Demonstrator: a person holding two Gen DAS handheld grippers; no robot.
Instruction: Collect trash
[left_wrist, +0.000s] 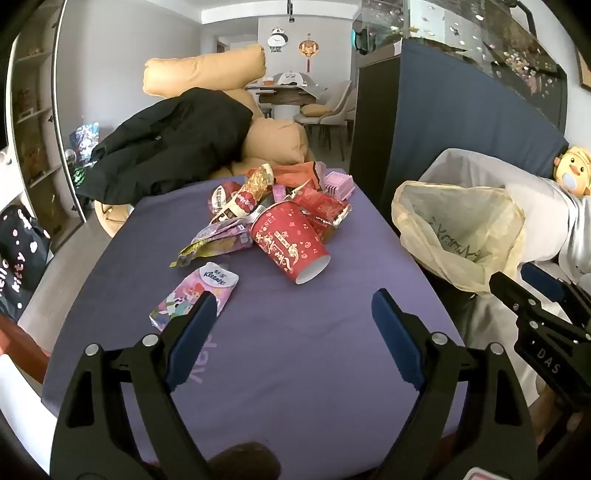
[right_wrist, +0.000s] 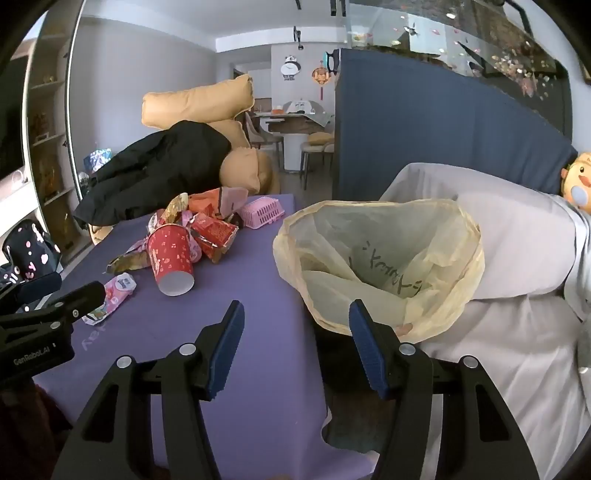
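- Left wrist view: left gripper spread wide, empty. Red paper cup at 12 o'clock on purple table, tipped over, long axis and open mouth toward 5 o'clock. Likely to roll or crush if pinched carelessly.
- Right wrist view: right gripper likewise spread, empty, at 6 o'clock below yellow trash bag. Limp rim may fold shut, spilling drops.

Your left wrist view looks forward and slightly down along the worktop, with the cup near and centred. Your right wrist view sits further right, facing the bag close ahead. Both views share the worktop, cup, bag and room behind.
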